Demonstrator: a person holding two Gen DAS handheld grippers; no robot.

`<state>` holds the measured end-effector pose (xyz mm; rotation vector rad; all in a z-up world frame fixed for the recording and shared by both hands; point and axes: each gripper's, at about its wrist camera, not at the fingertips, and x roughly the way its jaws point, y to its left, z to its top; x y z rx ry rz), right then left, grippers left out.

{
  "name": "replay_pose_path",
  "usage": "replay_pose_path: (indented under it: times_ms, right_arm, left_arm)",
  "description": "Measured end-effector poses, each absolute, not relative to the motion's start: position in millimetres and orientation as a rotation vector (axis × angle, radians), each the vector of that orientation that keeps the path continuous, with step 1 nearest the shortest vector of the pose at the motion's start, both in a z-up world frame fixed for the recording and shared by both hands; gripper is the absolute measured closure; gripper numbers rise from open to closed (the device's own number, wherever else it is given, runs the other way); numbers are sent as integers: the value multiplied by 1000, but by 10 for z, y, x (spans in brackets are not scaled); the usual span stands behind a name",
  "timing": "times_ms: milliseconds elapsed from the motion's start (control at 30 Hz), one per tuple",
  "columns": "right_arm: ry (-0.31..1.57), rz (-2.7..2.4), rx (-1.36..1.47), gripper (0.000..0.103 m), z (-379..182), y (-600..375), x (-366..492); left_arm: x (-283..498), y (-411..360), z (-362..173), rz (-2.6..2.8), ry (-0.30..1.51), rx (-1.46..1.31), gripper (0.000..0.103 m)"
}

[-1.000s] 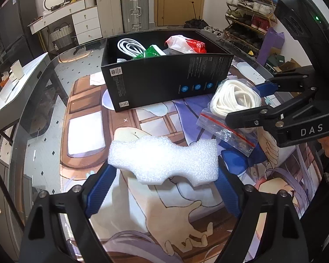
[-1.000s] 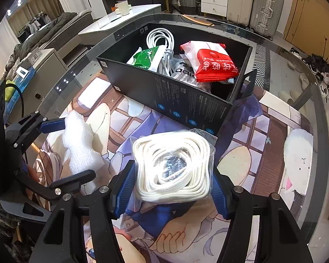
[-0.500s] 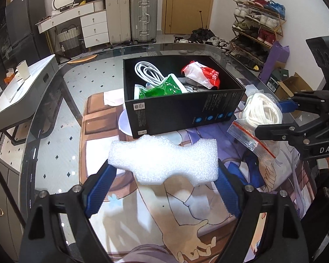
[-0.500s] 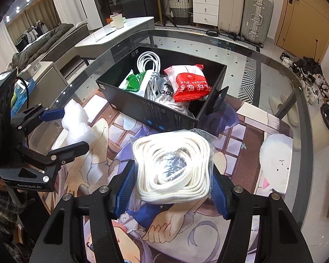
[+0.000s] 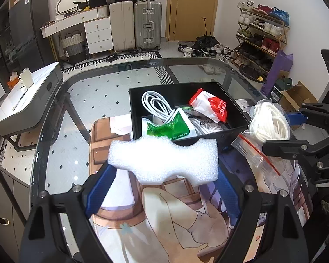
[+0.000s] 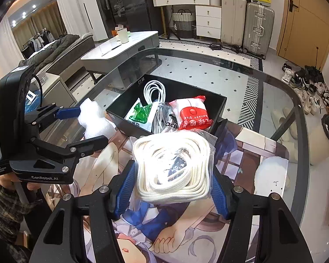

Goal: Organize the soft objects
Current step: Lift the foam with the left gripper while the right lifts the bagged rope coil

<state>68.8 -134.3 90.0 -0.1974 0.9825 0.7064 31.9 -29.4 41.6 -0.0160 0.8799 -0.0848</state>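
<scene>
Both loads are held up off the mat, probably so they clear the wall of the open black cardboard box (image 5: 208,135) ahead. Left gripper (image 5: 163,183) pinches a white notched foam block (image 5: 164,160); right gripper (image 6: 172,188) squeezes a bagged coil of white rope (image 6: 172,166), both just short of the box

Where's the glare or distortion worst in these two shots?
Right wrist view: the rope is blown out to near white at its left and lower coils, and the glass table rim bends with fisheye curve. Left wrist view: the foam is bright but keeps its texture; black vignette fills the corners.
</scene>
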Motion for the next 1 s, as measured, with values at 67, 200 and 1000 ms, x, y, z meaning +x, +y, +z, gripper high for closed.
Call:
replay_pose_path:
  times_ms: [67,200,1000]
  right_arm:
    - [976,713,-197,40,930,-1328,721]
    - [968,720,-186,40,972,-1308,799]
    - [977,696,-153,39,835,-1148,1374]
  left_arm:
    - [367,-288,464,-84,874,-17,16]
    - [467,-296,543,-87,863,-19,16]
    - [1149,-254,489,-115,877,-55,16]
